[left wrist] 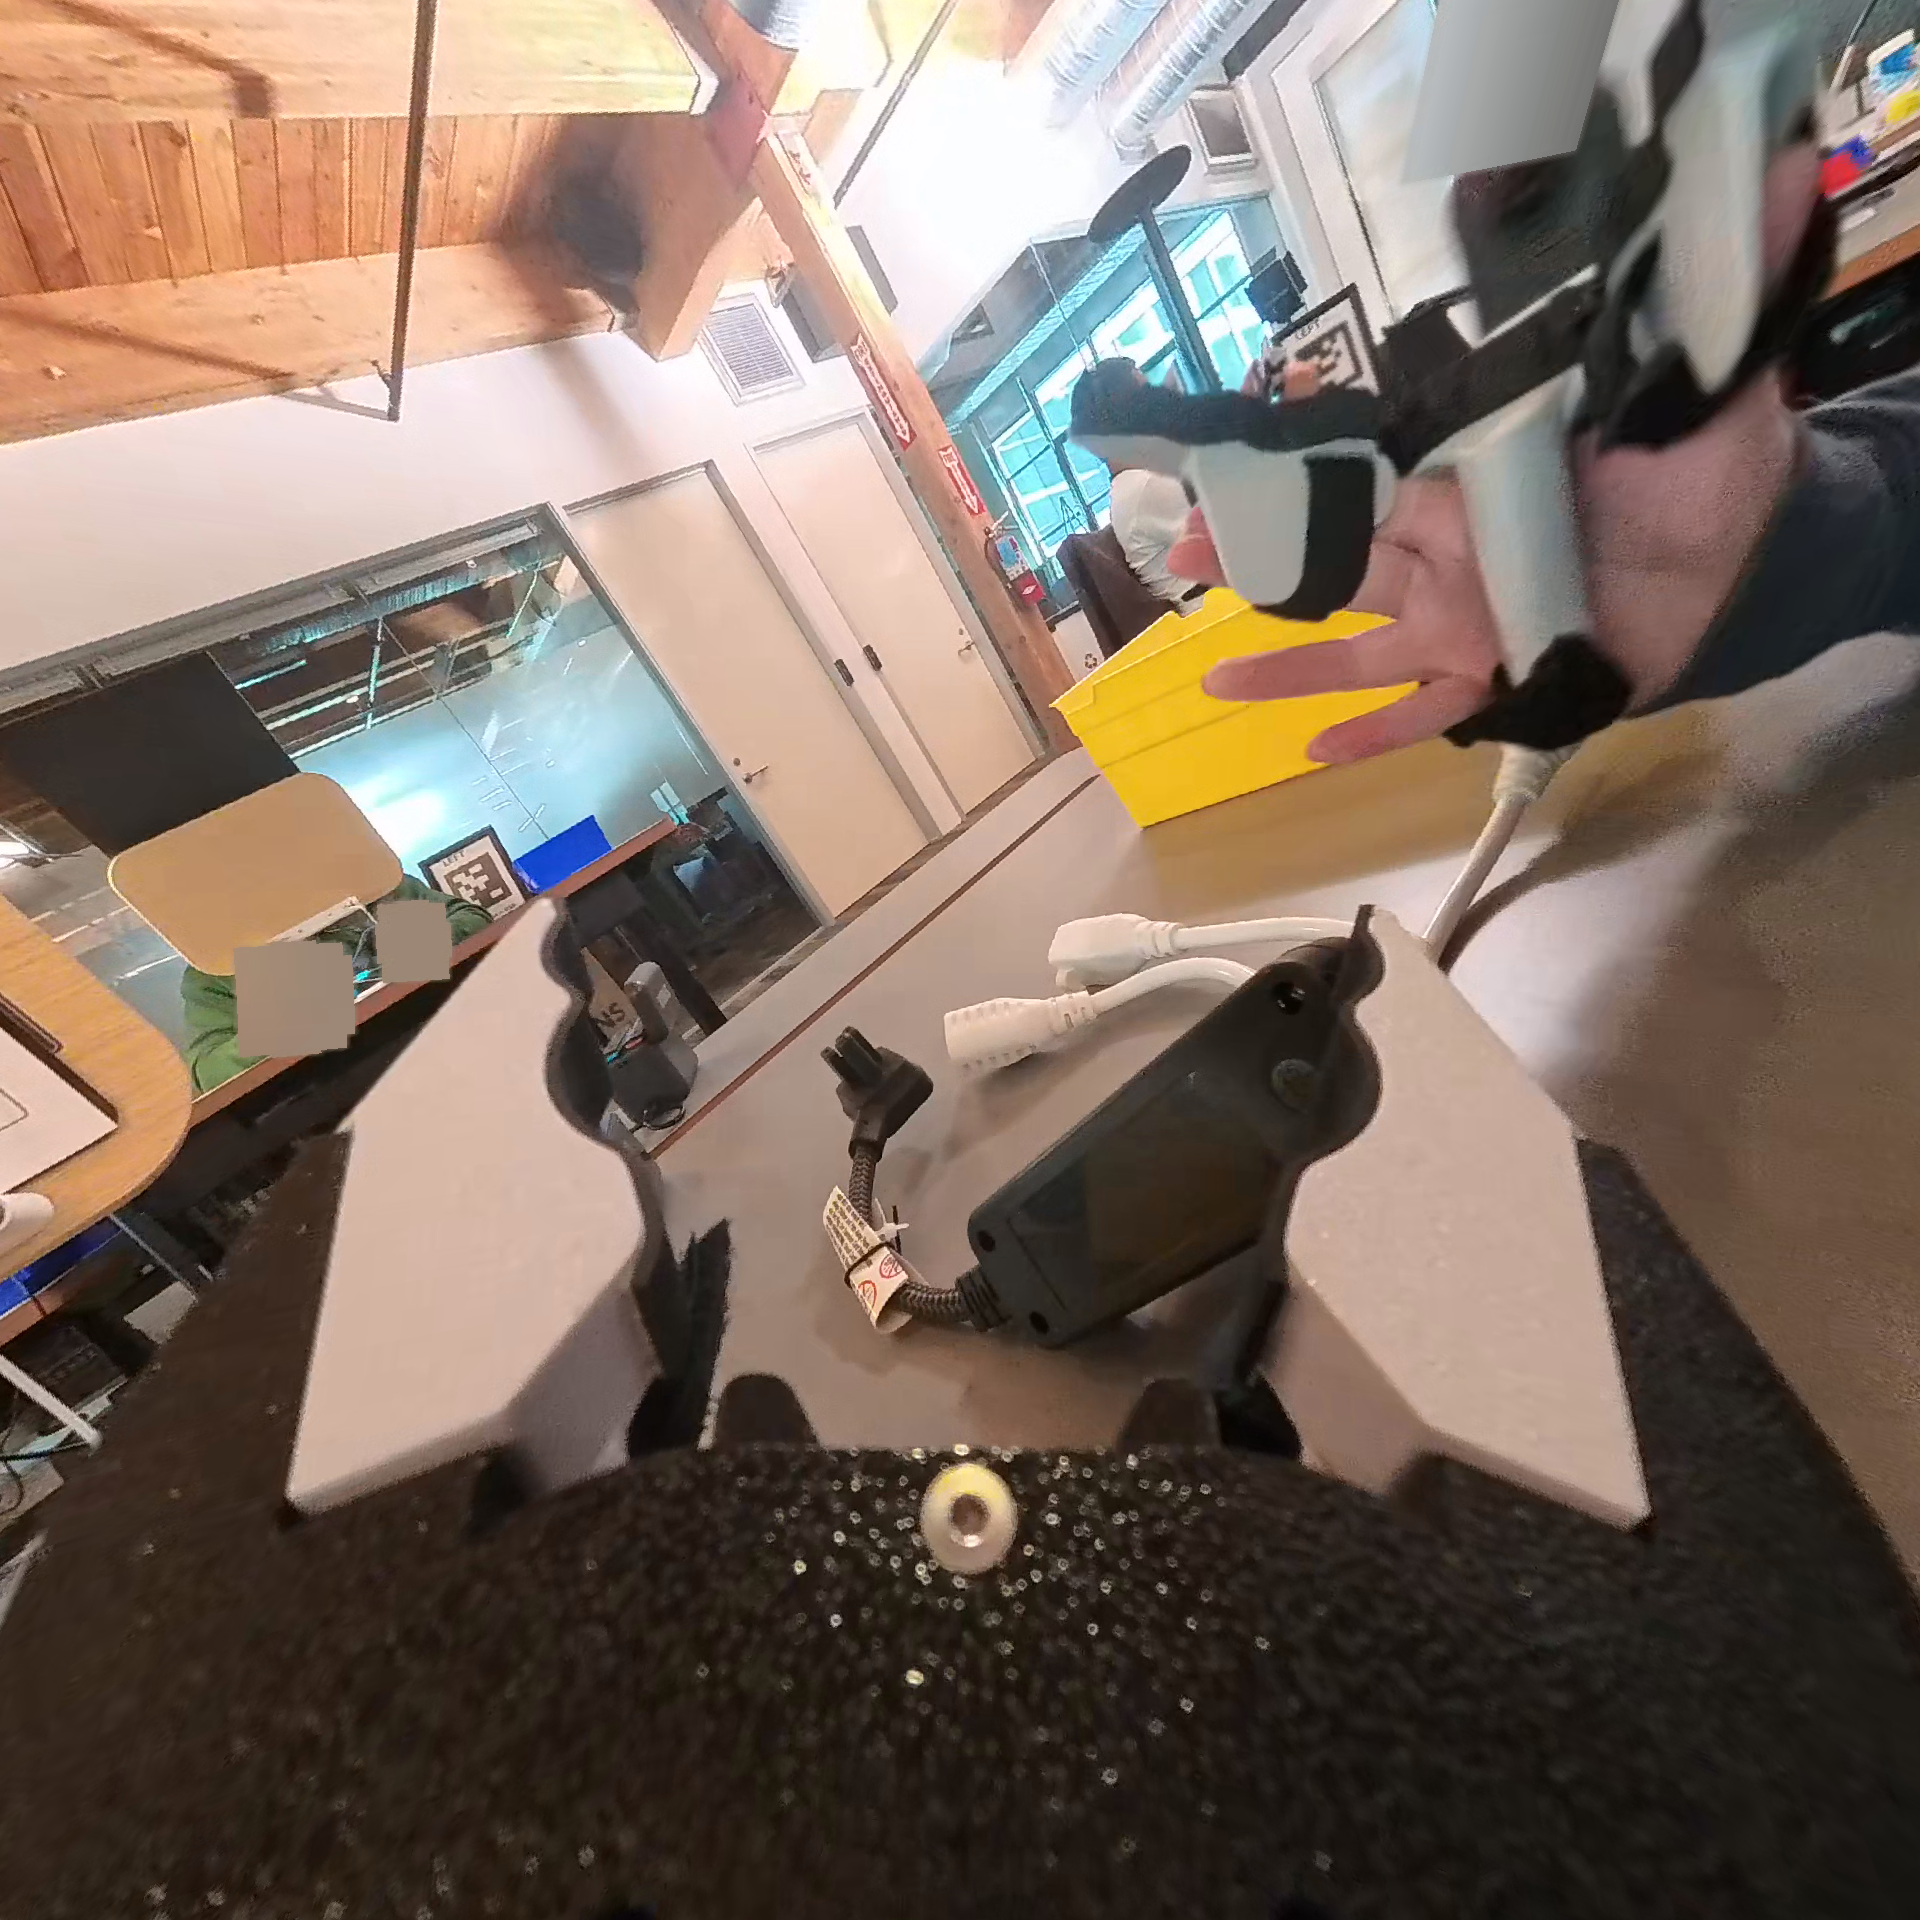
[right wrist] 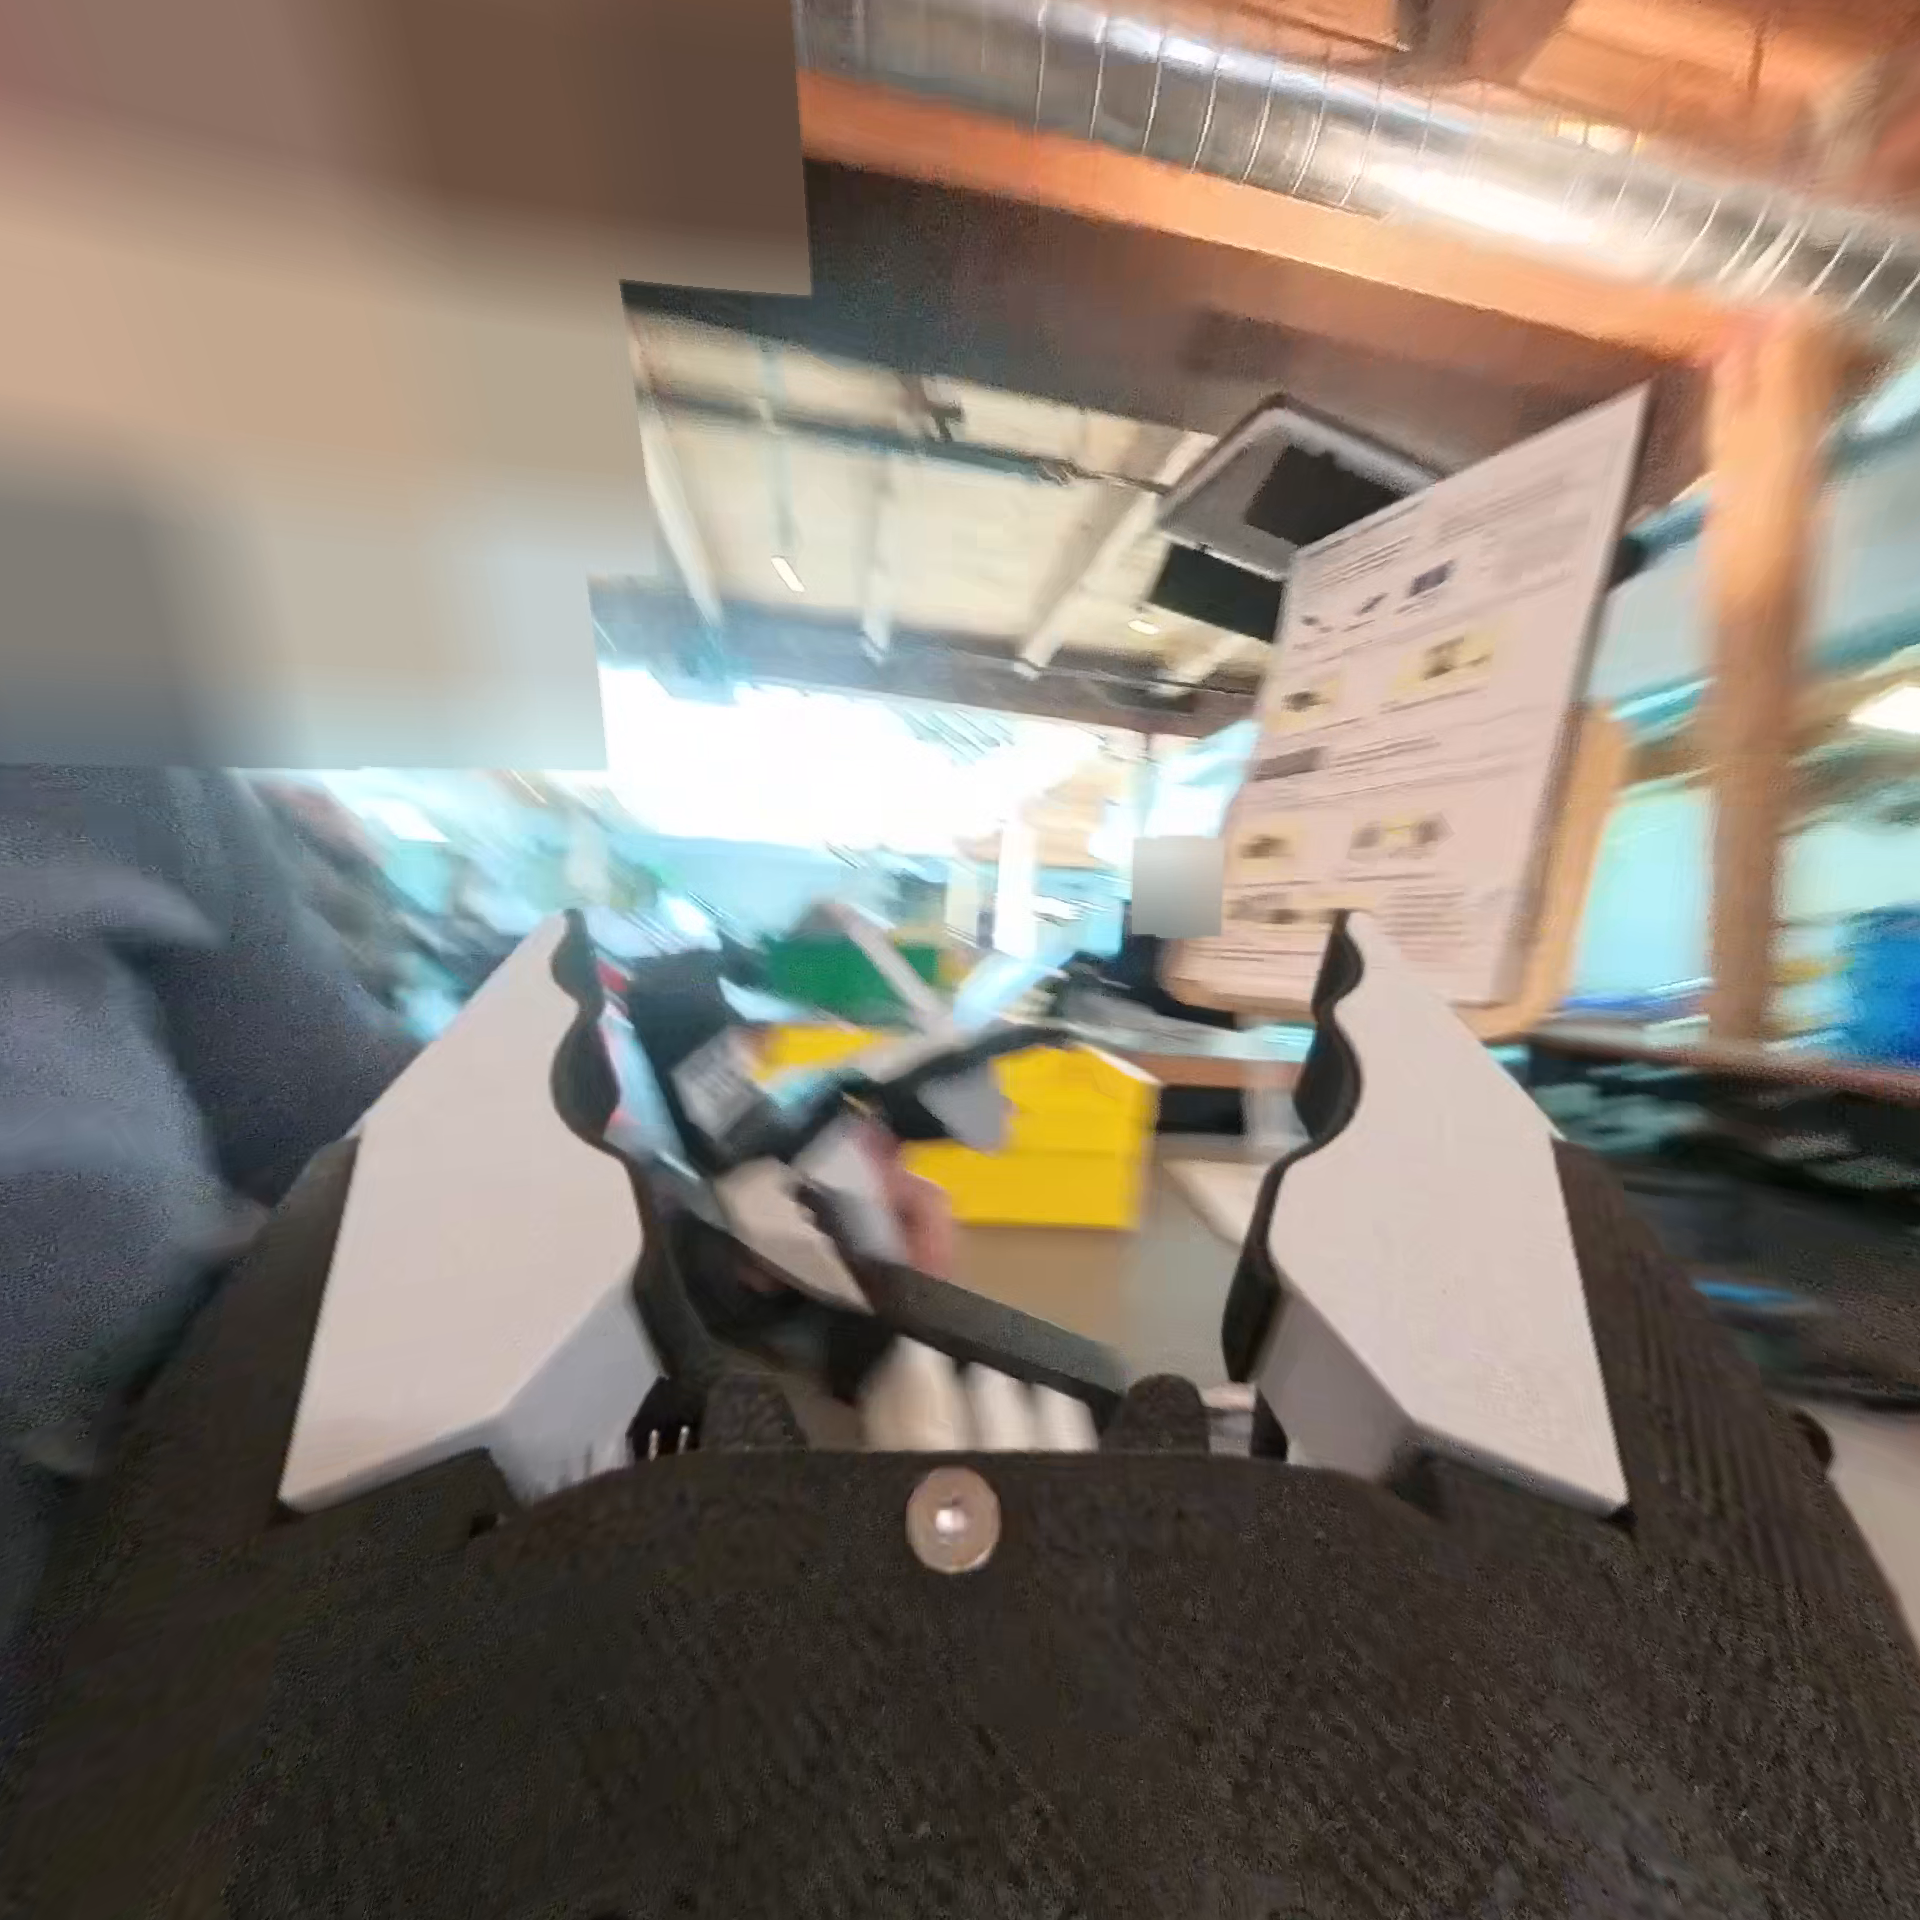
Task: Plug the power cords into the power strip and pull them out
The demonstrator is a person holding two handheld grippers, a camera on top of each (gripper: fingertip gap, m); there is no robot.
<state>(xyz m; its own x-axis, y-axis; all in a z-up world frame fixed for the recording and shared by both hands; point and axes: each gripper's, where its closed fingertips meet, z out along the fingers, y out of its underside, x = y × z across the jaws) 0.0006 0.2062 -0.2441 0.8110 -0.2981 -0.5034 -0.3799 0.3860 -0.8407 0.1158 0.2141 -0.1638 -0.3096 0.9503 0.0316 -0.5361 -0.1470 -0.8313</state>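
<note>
Power strip (left wrist: pixel 1143 1174) lies on the table (left wrist: pixel 1039 894) between the wide-open, empty left hand-held gripper (left wrist: pixel 961 987) fingers.

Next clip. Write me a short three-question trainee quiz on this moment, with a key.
1. True or false: the left gripper is shut on the black power strip.
2. What colour are the two loose plugs lying on the table beyond the power strip?
A) white
B) red
C) green
3. Fill in: behind the person's hand, on the table, sits a ______ bin.

Key
1. False: its jaws stand open, and the strip lies on the table beside the right-hand finger.
2. A
3. yellow
</note>
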